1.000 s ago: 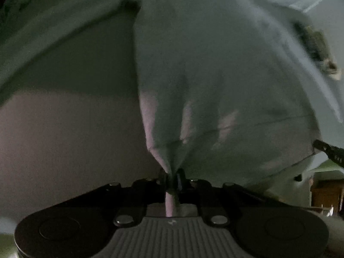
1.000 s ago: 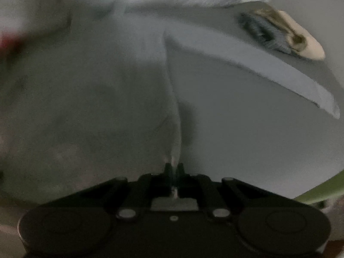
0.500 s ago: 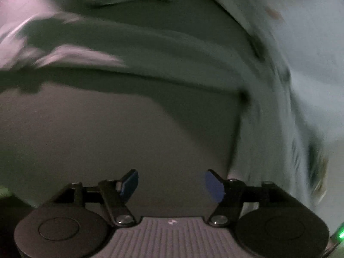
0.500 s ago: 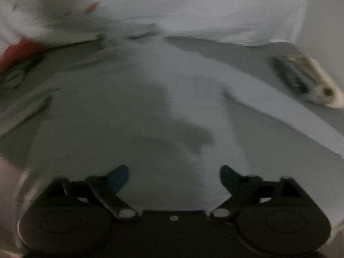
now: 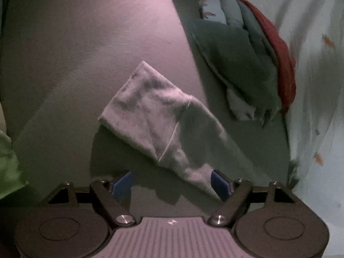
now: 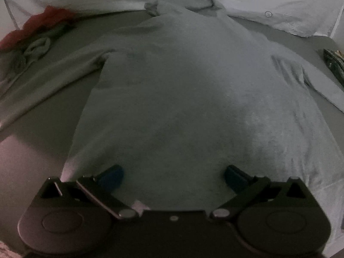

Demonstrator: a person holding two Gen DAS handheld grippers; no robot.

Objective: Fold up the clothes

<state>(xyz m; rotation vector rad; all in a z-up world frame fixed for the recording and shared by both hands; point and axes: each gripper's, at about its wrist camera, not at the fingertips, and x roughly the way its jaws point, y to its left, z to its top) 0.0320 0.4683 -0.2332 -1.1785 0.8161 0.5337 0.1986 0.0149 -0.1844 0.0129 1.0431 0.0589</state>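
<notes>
Fingers of the right gripper point(image 6: 173, 175) stand wide apart and hold nothing, low in the frame over the hem of the grey shirt point(image 6: 182, 90), which lies spread flat on the bed with sleeves out to both sides. The left gripper point(image 5: 172, 181) also gapes empty, a sleeve end point(image 5: 154, 116) just beyond its tips at centre frame. Folding well likely means pinching that cuff squarely and carrying it across the body without dragging the cloth; a pile of clothes point(image 5: 253, 64) lies upper right.

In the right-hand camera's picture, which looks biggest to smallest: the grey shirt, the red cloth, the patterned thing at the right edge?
1. Grey shirt, filling most of the view, though it lies nearest the camera.
2. Red cloth, far left.
3. Patterned thing, cut off by the frame edge, so its true size is unsure.
</notes>
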